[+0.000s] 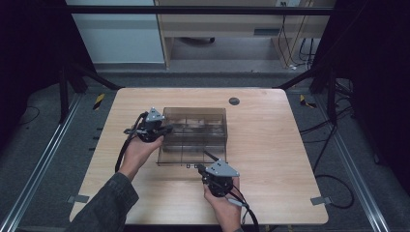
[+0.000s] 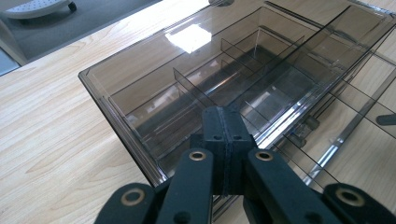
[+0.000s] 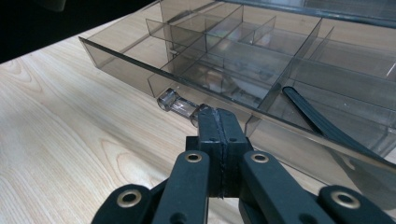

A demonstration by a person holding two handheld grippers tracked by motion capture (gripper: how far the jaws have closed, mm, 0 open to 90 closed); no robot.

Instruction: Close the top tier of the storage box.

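Jaws: both pairs are seen pressed flat together with nothing between them; the left gripper [image 1: 153, 129] is held at the left wall of the box, the right gripper [image 1: 218, 175] at the near front edge.
Table [image 1: 270, 159]: pale wood, bare around the box.
Box [image 1: 196, 126]: a smoky clear plastic organiser is set near the middle of the table, its hinged lid [image 2: 154, 70] laid over the far part and open compartments shown nearer the right gripper.
Handling: judged light, stiff and hollow; the walls are thin and glossy, so slipping and cracking under a hard pinch are to be expected.
Dividers [image 3: 219, 42]: thin, probably brittle; not to be gripped.
Latch [image 3: 180, 105]: a small clear tab on the front edge, just ahead of the right jaws; judged the best hold for working the lid, the left wall being steadied meanwhile.
Strap [image 3: 322, 126]: a dark strip is seen inside a near compartment.
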